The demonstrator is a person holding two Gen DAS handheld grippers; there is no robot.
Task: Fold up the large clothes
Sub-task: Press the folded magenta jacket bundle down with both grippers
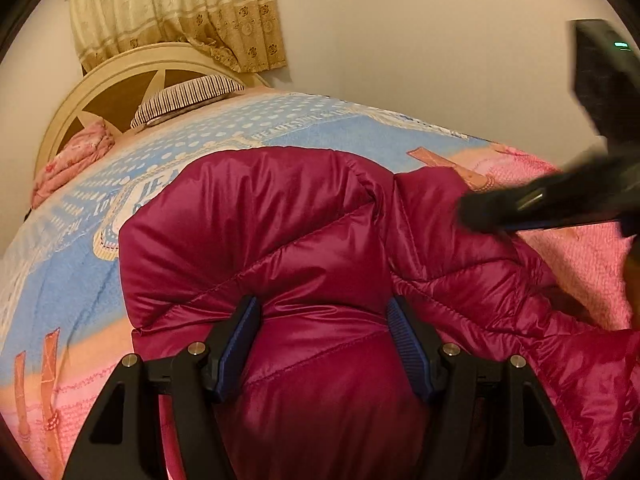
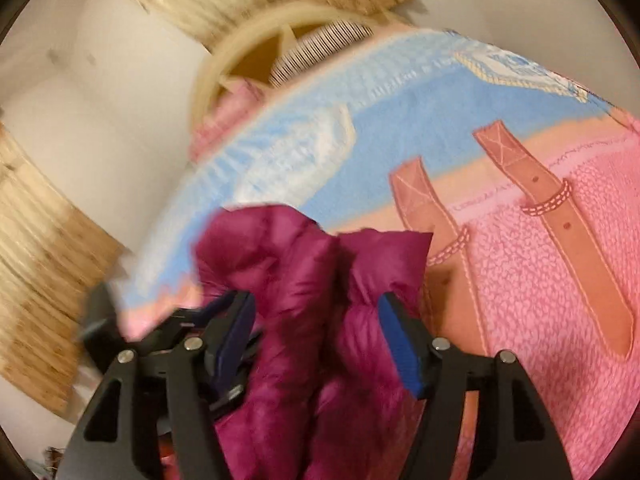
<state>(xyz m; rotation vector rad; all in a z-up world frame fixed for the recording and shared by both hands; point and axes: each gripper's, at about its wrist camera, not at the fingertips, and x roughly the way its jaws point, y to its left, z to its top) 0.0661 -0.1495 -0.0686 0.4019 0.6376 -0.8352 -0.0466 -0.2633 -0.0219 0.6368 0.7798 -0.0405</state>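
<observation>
1. Bedroom setting: cream wall (image 1: pixel 420 32), patterned beige curtain (image 1: pixel 180 12), rounded headboard (image 1: pixel 120 68), striped pillow (image 1: pixel 188 96).
2. Bed (image 1: pixel 60 280) covered by a blue, peach and pink printed blanket (image 2: pixel 540 280).
3. Magenta quilted puffer jacket (image 1: pixel 280 232), lying bunched on the blanket.
4. Left gripper (image 1: pixel 324 320): fingers spread, jacket padding bulging between them; whether the pads press on it cannot be told.
5. Right gripper (image 2: pixel 316 316): fingers apart, a crumpled jacket fold between them, not pinched; picture blurred.
</observation>
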